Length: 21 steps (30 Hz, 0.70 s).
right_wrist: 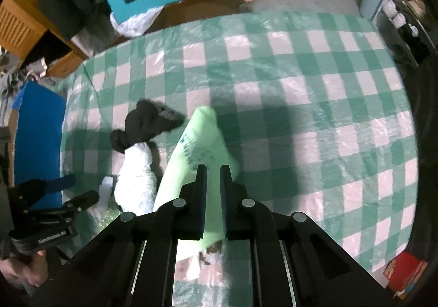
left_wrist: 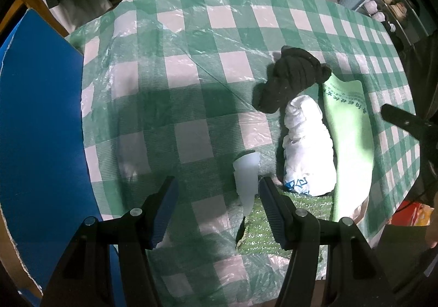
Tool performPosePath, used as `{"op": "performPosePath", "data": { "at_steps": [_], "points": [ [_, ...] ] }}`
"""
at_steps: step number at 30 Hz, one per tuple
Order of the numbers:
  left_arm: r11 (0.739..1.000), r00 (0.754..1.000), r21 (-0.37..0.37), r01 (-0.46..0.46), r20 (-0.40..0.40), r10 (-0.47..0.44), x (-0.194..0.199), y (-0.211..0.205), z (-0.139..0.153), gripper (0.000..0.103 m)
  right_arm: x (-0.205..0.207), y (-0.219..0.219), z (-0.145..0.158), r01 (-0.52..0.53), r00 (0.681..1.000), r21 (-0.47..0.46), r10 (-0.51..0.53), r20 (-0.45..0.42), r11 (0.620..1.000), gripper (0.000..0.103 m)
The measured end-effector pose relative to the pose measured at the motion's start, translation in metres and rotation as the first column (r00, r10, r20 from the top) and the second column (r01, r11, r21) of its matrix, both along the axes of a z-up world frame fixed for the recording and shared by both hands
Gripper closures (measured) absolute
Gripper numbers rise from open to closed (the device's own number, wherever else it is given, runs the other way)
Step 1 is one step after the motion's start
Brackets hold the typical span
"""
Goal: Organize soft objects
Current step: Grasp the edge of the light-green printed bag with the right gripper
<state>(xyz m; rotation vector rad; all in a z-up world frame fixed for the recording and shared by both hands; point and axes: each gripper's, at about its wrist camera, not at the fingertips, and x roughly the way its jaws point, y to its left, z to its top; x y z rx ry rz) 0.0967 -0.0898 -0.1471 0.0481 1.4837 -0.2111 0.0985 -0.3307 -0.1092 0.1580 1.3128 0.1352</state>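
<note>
Right hand-held gripper (right_wrist: 213, 170) clamps the green bag (right_wrist: 197, 148); left hand-held gripper (left_wrist: 217, 183) gapes wide over the tabletop (left_wrist: 191, 82).

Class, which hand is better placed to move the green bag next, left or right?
Right. The right tool is already shut on the green bag. The left tool is open and holds nothing, near the white bundle.
</note>
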Motion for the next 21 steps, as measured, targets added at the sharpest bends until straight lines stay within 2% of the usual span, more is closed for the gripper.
{"op": "performPosePath", "data": {
  "at_steps": [6, 8, 10, 21],
  "points": [
    [1.0, 1.0, 0.001, 0.002, -0.011, -0.002, 0.0, -0.001, -0.005, 0.04, 0.0, -0.009, -0.002, 0.031, 0.999, 0.038, -0.03, -0.021, 0.999, 0.091],
    [1.0, 1.0, 0.003, 0.004, -0.014, -0.004, -0.002, -0.006, -0.006, 0.039, 0.001, -0.007, -0.006, 0.02, 0.999, 0.054, -0.018, -0.034, 0.998, 0.063],
    [1.0, 1.0, 0.004, 0.003, -0.019, -0.003, -0.001, -0.009, -0.007, 0.038, 0.004, -0.002, -0.008, 0.017, 0.999, 0.056, -0.016, -0.031, 0.998, 0.046],
    [1.0, 1.0, -0.018, -0.004, -0.023, 0.004, 0.004, -0.011, -0.016, 0.037, 0.032, 0.024, -0.033, -0.017, 0.997, -0.01, 0.016, -0.076, 1.0, 0.043]
  ]
}}
